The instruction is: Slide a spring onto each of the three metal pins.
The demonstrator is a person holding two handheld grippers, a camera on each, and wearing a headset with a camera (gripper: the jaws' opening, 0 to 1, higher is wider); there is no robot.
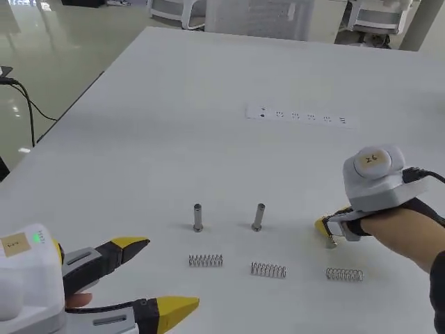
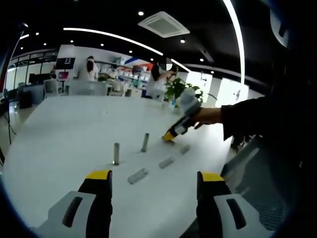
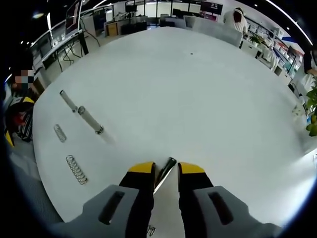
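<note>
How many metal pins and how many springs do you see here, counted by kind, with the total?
Pins: 3, two standing and one held in the right gripper
Springs: 3
Total: 6

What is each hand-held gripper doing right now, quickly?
Left hand-held gripper: open, holding nothing.
Right hand-held gripper: closed on a metal pin.

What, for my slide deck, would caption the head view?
Right gripper pinches one pin; two pins stand behind three loose springs on the table; left gripper open.
</note>
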